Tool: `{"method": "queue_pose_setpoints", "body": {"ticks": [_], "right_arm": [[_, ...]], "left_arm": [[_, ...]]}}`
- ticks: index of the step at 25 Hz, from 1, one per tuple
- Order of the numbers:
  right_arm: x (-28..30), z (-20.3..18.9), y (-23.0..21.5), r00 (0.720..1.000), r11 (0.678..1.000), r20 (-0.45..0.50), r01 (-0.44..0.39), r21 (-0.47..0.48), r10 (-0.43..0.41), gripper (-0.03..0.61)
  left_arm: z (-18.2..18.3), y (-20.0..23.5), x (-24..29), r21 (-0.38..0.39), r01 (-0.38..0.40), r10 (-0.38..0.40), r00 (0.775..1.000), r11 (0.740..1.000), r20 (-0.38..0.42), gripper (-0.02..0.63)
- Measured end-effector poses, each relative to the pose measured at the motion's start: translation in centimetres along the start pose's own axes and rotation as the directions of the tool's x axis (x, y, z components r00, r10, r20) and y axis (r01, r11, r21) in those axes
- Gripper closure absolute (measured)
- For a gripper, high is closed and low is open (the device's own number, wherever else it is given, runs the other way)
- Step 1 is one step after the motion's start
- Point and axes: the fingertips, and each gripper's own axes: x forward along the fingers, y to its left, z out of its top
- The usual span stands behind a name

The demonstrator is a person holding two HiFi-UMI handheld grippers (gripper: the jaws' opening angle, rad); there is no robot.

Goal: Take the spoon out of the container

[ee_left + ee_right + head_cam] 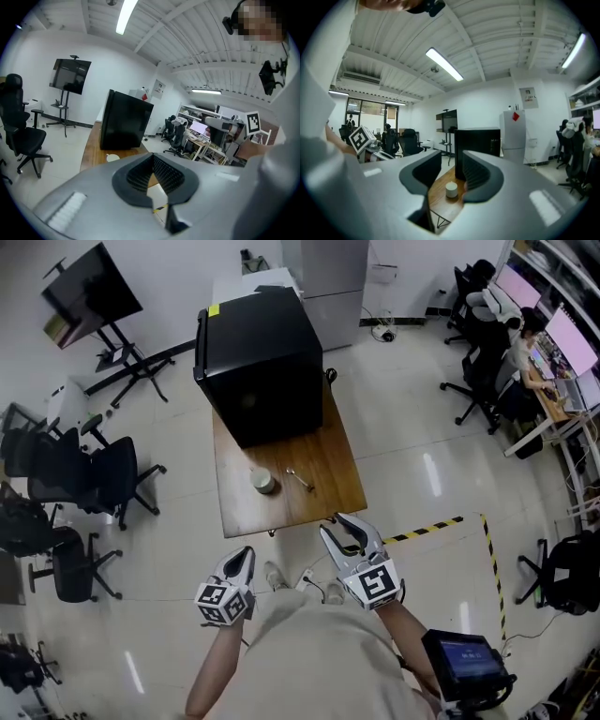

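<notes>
Two empty claws: left gripper (246, 552) pinched shut, right gripper (335, 525) gaping. Spoon (300, 479) lies beside container (263, 482), seemingly out already; we'd hold back.

- Your table (328, 465) has a brown wood top. It is smooth with a slight sheen and is bare along its front edge.
- The black cabinet (258, 362) at the table's far end has dark, smooth, matt faces.
- The spoon (300, 479), toward the front right corner, looks like bright metal.
- The container (263, 481) beside it is pale and matt. Its material cannot be told.
- Your left gripper (246, 554) and right gripper (336, 529) have smooth, matt grey shells, apparently plastic. The pads (476, 176) are black and ribbed.
- The floor (412, 456) is pale and glossy and reflects the lights.
- Your shirt (319, 662) is plain beige cloth.
</notes>
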Motion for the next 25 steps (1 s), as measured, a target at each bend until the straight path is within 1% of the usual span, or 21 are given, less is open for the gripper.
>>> {"method": "queue_pose_setpoints", "body": {"ticks": [3, 6, 8, 11, 13, 15, 16, 18, 20, 22, 23, 25], "right_arm": [[-1.1, 0.4, -0.6, 0.999, 0.999, -0.002, -0.037, 0.025, 0.037, 0.445], [-2.5, 0.9, -1.7, 0.999, 0.999, 0.011, -0.042, 0.031, 0.042, 0.445], [-3.4, 1.1, -2.3, 0.999, 0.998, 0.021, -0.051, 0.037, 0.05, 0.445], [-4.7, 0.6, -2.1, 0.996, 0.995, 0.018, -0.083, 0.046, 0.082, 0.445], [-4.5, 0.5, -1.2, 0.992, 0.991, 0.013, -0.122, 0.051, 0.122, 0.445], [-3.9, 0.7, 0.1, 0.986, 0.986, 0.006, -0.164, 0.037, 0.164, 0.445], [-3.6, 0.6, 0.4, 0.985, 0.985, 0.002, -0.17, 0.026, 0.17, 0.445], [-3.5, -0.3, -0.7, 0.991, 0.99, -0.006, -0.136, 0.047, 0.136, 0.445], [-4.1, -1.8, -3.3, 0.997, 0.992, -0.028, -0.065, 0.104, 0.068, 0.453], [-4.9, -2.7, -5.4, 0.998, 0.992, -0.054, -0.013, 0.123, 0.02, 0.453], [-5.1, -2.7, -5.9, 0.998, 0.992, -0.059, -0.007, 0.124, 0.014, 0.453], [-4.9, -2.2, -5.5, 0.998, 0.992, -0.057, -0.026, 0.121, 0.033, 0.453]], "left_arm": [[-2.2, -2.6, -0.5, -0.031, -0.027, 0.027, 1.0, 0.999, 0.005, 0.624], [-5.2, -4.8, -0.7, -0.085, -0.043, 0.042, 0.999, 0.995, -0.012, 0.624], [-6.4, -6.1, -0.9, -0.1, -0.053, 0.052, 0.999, 0.994, -0.017, 0.624], [-7.1, -7.8, -1.8, -0.111, -0.077, 0.076, 0.997, 0.991, -0.009, 0.624], [-6.9, -8.3, -2.4, -0.098, -0.096, 0.096, 0.995, 0.991, 0.003, 0.624], [-6.8, -8.6, -3.2, -0.091, -0.117, 0.118, 0.993, 0.989, 0.007, 0.624], [-7.0, -8.7, -3.7, -0.093, -0.127, 0.128, 0.992, 0.988, 0.005, 0.624], [-7.5, -8.8, -4.5, -0.098, -0.14, 0.141, 0.99, 0.985, 0.002, 0.624], [-7.6, -8.8, -5.0, -0.098, -0.144, 0.145, 0.989, 0.985, 0.004, 0.624], [-7.6, -8.4, -5.1, -0.1, -0.143, 0.145, 0.989, 0.985, 0.012, 0.624], [-7.5, -8.2, -5.1, -0.102, -0.141, 0.143, 0.99, 0.985, 0.017, 0.624], [-7.1, -7.6, -5.0, -0.104, -0.133, 0.137, 0.99, 0.986, 0.027, 0.624]]}}
